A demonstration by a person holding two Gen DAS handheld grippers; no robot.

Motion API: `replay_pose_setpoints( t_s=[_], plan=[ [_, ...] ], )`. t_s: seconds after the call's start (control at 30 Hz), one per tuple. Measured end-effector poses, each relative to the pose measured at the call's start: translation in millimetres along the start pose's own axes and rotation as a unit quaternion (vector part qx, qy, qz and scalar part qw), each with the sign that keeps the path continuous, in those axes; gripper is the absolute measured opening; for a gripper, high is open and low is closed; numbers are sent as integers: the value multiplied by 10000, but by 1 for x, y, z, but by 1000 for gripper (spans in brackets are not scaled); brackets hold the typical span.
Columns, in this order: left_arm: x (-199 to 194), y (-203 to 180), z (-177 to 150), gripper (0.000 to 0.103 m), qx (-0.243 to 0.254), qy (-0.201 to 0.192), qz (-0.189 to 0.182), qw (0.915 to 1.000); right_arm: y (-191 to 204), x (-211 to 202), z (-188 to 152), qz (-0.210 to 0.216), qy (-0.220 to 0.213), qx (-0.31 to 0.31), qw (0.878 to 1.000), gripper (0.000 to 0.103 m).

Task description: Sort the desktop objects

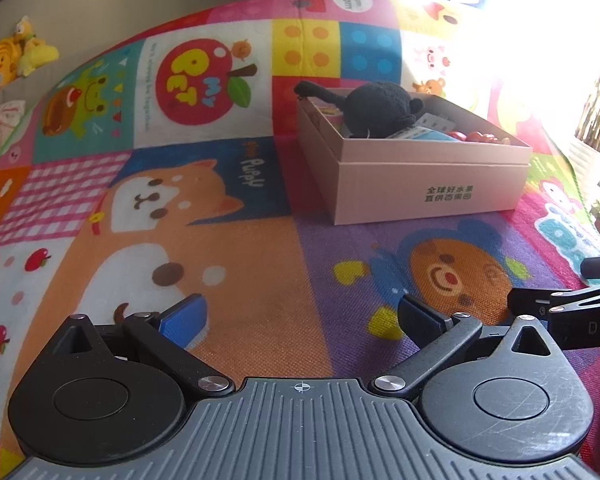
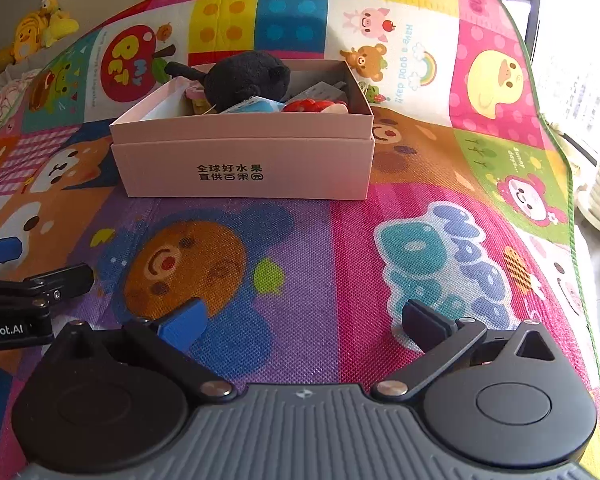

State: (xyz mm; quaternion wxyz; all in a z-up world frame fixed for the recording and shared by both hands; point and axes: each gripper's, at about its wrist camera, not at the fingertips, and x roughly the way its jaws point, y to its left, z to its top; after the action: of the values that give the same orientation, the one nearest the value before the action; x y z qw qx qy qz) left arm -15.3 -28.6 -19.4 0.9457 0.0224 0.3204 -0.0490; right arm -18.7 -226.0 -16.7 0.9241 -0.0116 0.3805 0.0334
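Box (image 2: 244, 160) of toys sits beyond both tongs (image 1: 302, 320) (image 2: 304, 322), spread empty.

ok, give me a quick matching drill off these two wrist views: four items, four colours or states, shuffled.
Column 1:
1. plush toy
2. cardboard box
3. left tool
4. play mat

Column 2:
A. pale pink, printed black characters on its side
B. open, nothing between the pads
C. black, lying in the box
D. multicoloured cartoon animals, under the box

Pairs: 1-C, 2-A, 3-B, 4-D
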Motion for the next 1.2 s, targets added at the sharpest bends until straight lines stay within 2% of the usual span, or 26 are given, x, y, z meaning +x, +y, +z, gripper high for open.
replay_pose_setpoints(
  t_s=[0.07, 0.13, 0.57, 1.2],
  plan=[
    [3, 4, 1, 103, -3, 1, 129, 9999, 2, 6, 3, -19, -106, -31, 9999, 103],
    [10, 10, 2, 103, -156, 189, 256, 9994, 2, 10, 6, -41, -164, 23, 9999, 103],
    [16, 15, 6, 103, -140, 210, 120, 9996, 13, 12, 1, -25, -410, -18, 9992, 103],
    [16, 14, 6, 103, -152, 212, 108, 9996, 13, 12, 0, -6, -409, 11, 9992, 103]
  ],
)
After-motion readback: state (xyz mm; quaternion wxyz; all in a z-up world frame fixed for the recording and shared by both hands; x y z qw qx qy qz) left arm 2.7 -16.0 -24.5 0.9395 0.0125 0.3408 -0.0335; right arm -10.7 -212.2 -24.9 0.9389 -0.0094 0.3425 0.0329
